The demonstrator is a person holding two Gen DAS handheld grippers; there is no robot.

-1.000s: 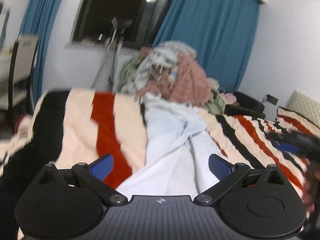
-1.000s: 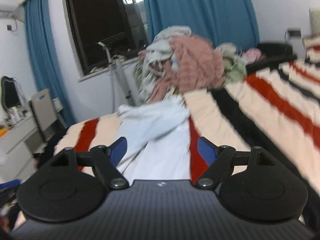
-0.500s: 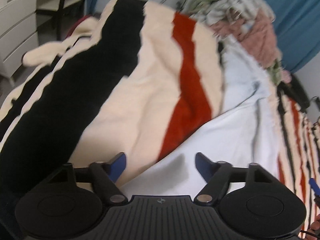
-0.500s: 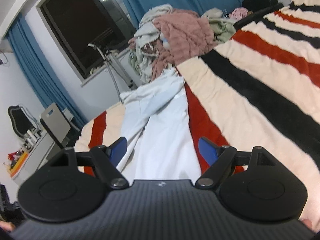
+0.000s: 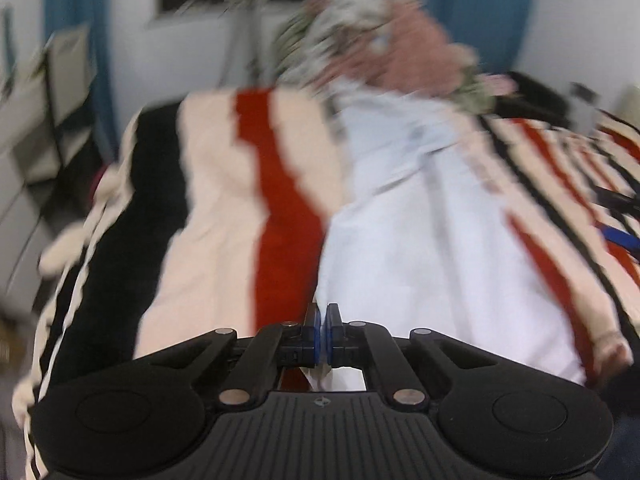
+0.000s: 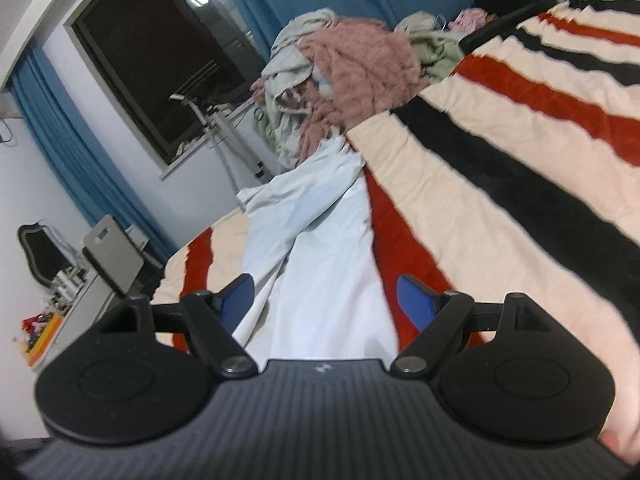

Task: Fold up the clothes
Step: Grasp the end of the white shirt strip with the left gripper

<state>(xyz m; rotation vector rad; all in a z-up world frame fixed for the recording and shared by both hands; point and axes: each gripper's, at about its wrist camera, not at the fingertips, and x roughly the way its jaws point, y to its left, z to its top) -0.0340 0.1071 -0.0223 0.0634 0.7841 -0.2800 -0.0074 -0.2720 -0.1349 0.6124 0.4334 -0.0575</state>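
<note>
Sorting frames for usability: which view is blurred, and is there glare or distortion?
Left wrist view: motion-smeared throughout, pale blue-white garment and striped fleece blanket soft-edged. Right wrist view: mostly sharp, bright lamp reflection in the dark window, fisheye bending at the edges.

Both views are lit by soft, even indoor light that casts few strong shadows. The left wrist view is heavily motion-blurred: the striped blanket (image 5: 224,208), the pale garment (image 5: 408,248) and the clothes pile (image 5: 384,36) at the top smear together, while the left tool (image 5: 322,322) at the bottom centre stays sharp. The right wrist view is much crisper, softening only toward the lower right. In its upper left, a ceiling light reflects as a small bright spot in the dark window (image 6: 160,64). Fisheye distortion bends both views, and black corners frame them.
</note>
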